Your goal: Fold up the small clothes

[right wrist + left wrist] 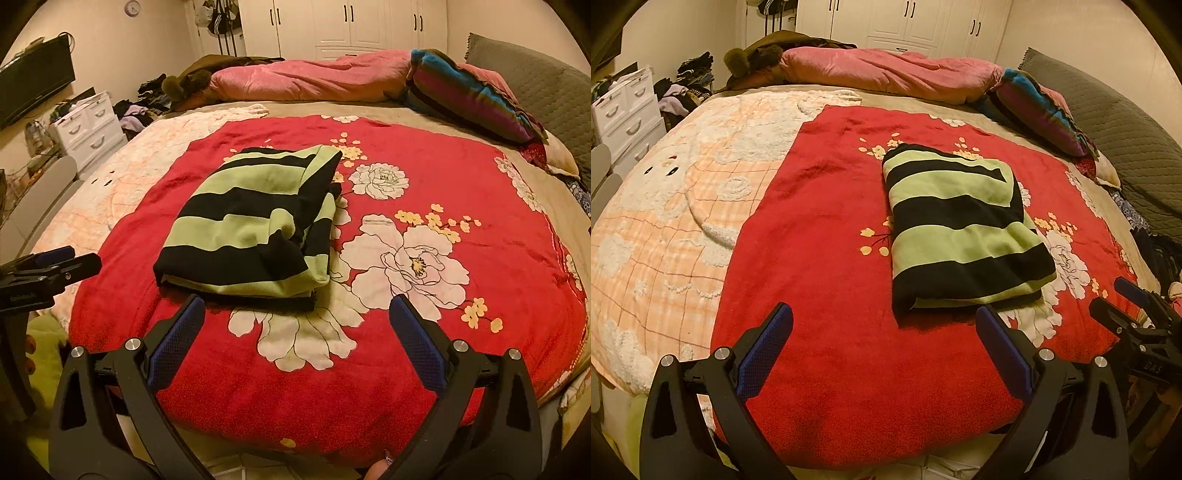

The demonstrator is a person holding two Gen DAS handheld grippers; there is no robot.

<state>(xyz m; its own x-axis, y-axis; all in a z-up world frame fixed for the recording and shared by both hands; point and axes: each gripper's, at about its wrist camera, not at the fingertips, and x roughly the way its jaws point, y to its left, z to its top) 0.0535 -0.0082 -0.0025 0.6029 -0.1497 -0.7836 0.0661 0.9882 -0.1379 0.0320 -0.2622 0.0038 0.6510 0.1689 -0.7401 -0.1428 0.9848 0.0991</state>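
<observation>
A green-and-black striped garment (pixel 960 229) lies folded into a rectangle on the red floral blanket (pixel 827 258); the right wrist view shows the same garment (pixel 251 225) left of centre on that blanket (pixel 480 236). My left gripper (pixel 884 315) hovers open over the blanket's near part, its right finger just short of the garment's near edge. My right gripper (pixel 295 306) is also open and empty, close in front of the garment's near edge. Each gripper shows at the edge of the other's view: the right gripper (pixel 1123 299) and the left gripper (pixel 70 258).
A peach-and-white fluffy blanket (pixel 665 206) covers the bed's left side. A pink duvet (pixel 886 70), a striped pillow (pixel 1045 110) and a grey headboard (pixel 1108 122) lie at the far side. White drawers (pixel 624 110) and heaps of clothes (pixel 687 85) stand at the left.
</observation>
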